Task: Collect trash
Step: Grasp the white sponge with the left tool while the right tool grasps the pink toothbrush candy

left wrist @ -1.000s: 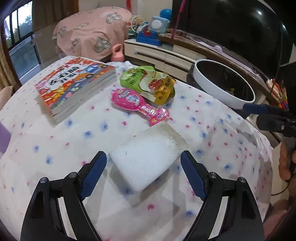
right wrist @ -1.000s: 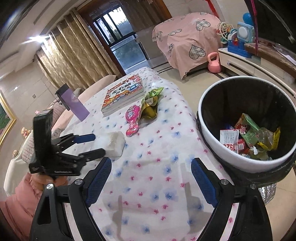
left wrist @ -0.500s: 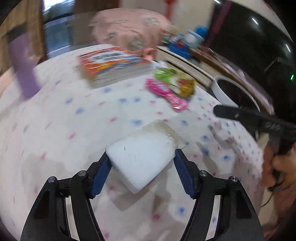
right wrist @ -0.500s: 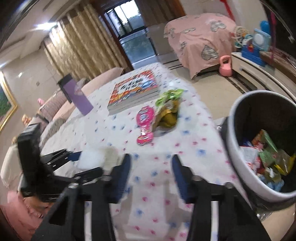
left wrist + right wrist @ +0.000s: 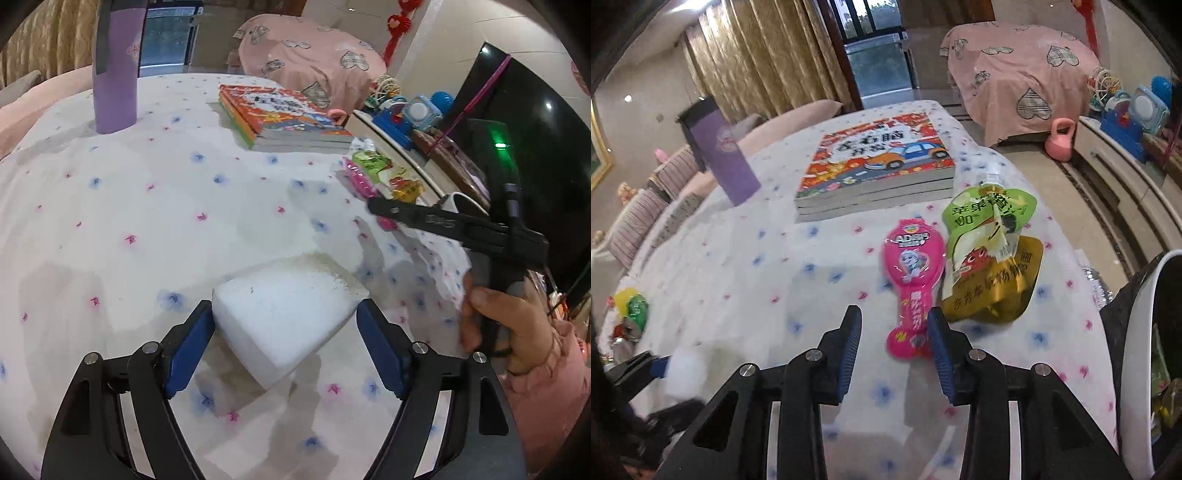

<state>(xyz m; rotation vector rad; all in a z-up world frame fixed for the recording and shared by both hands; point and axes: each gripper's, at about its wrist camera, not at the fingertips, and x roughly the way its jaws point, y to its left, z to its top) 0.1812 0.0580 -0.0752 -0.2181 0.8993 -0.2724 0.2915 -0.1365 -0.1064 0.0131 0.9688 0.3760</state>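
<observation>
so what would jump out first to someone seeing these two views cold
Probably the white foam block low in the left wrist view, sitting between the left gripper pads on the flowered tablecloth. In the right wrist view, the bright pink packet lies just ahead of the right gripper, beside a green and gold drink pouch. Behind them sits a stack of colourful books.

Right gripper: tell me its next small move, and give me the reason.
Probably ease the right gripper down a little and close on the narrow tail of the pink wrapper. Its jaws have just been opening slightly, and that tail sits between them, apparently unclamped. The wrapper lies flat on the tablecloth, and the bin stands close by on the right.
</observation>
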